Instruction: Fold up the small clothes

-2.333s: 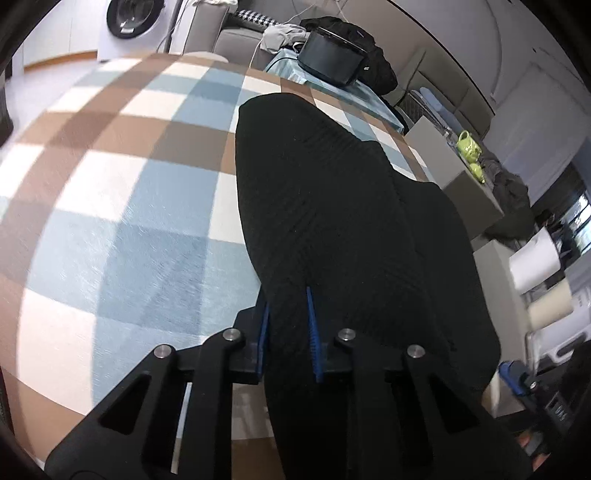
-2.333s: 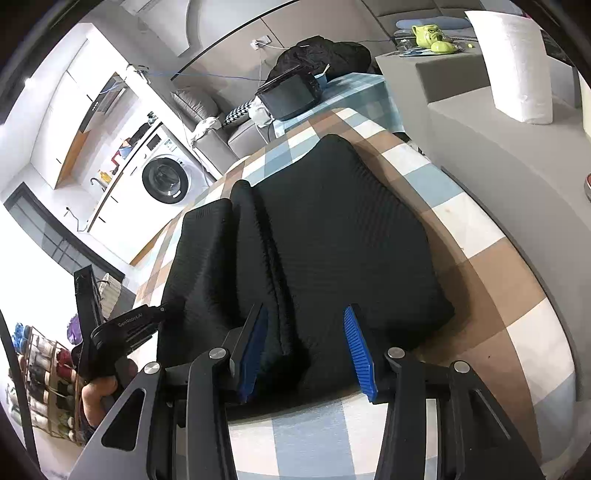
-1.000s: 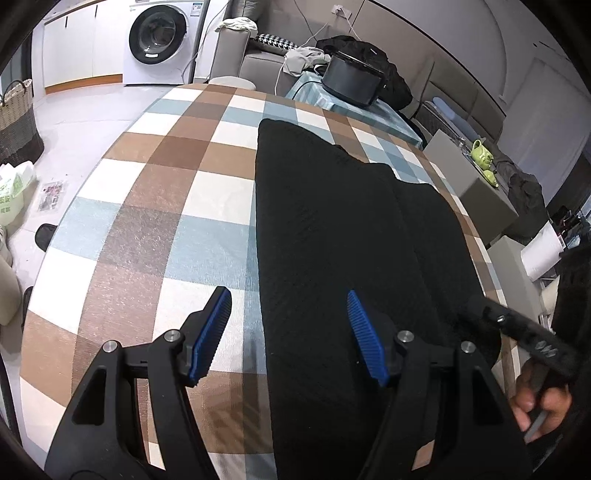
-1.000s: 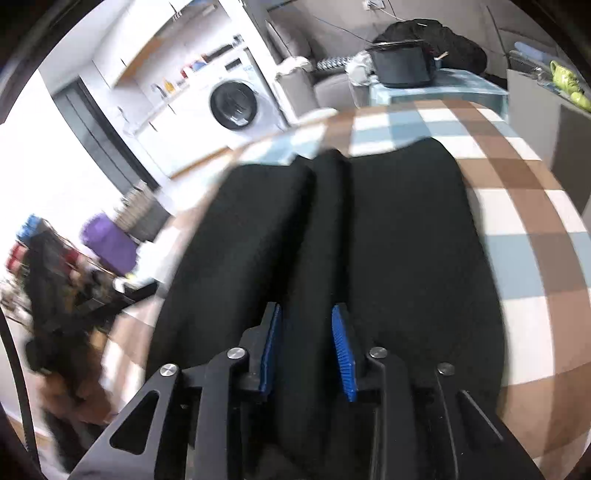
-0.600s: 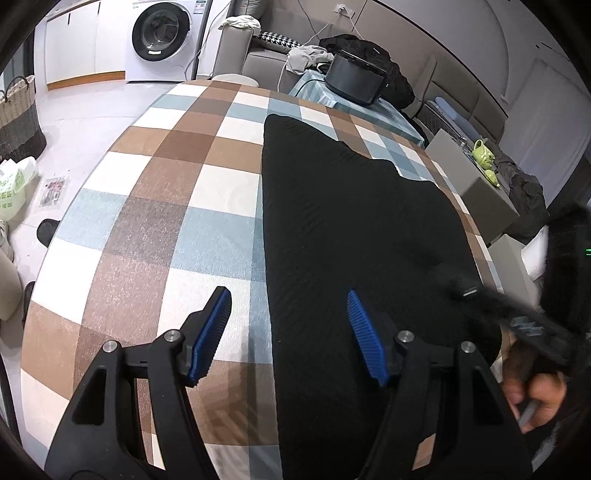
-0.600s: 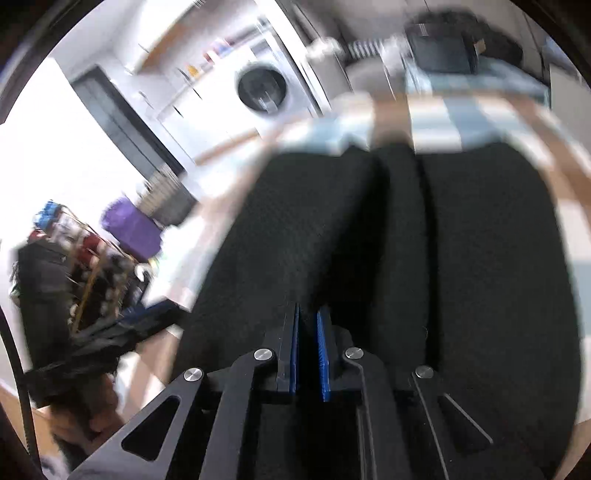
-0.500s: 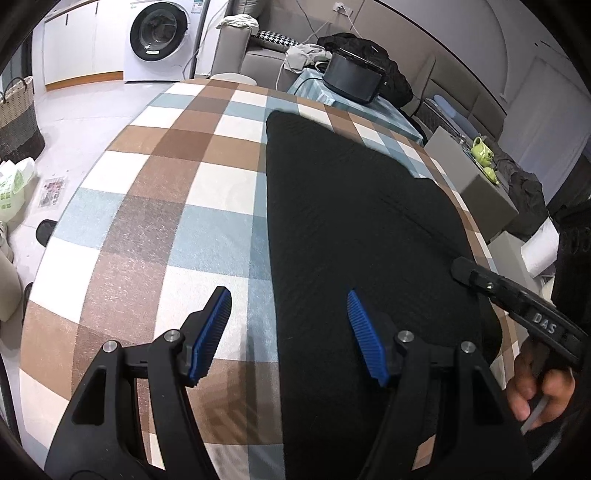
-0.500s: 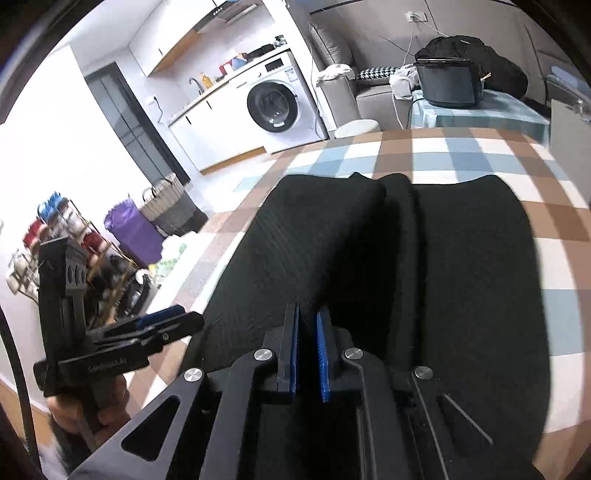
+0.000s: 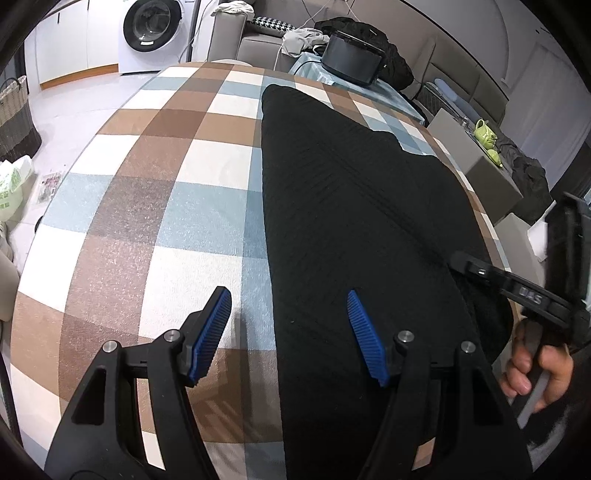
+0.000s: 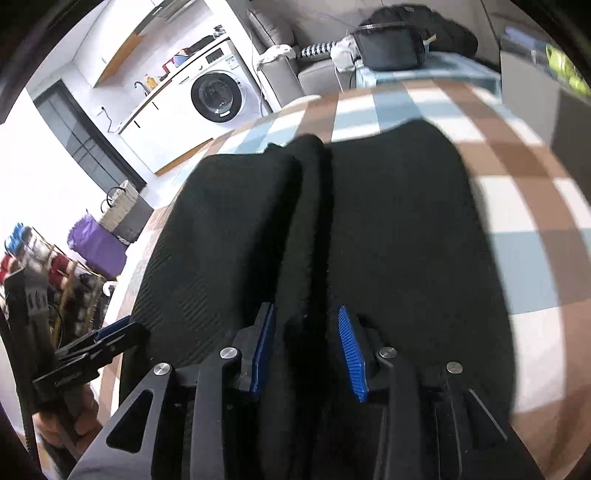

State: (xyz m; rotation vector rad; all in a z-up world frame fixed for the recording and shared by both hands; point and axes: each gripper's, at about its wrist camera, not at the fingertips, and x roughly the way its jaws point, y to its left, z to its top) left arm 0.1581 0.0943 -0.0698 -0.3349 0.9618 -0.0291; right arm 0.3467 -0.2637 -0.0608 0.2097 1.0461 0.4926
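We see the black ribbed garment (image 9: 354, 206) lying flat on the checked tablecloth (image 9: 155, 192), its long axis running away from us toward the far edge of the table, where its narrower end points at the sofa. In the right wrist view a raised fold (image 10: 306, 221) runs lengthwise down the middle of the cloth.

Our left gripper (image 9: 291, 332) hangs over the garment's near left edge with its jaws spread wide (one blue pad over bare tablecloth, the other over the black fabric), pinching nothing. Our right gripper (image 10: 306, 350) straddles the near end of the central fold; its jaws are opening, with the fold between the pads and not pressed by them. In the left wrist view the right hand (image 9: 535, 365) shows at the garment's right edge.

The cloth is brown, blue and white squares. Beyond it stand a washing machine (image 9: 147, 26), a grey sofa (image 9: 258, 37) and a black bag (image 9: 351, 62) on a side table.
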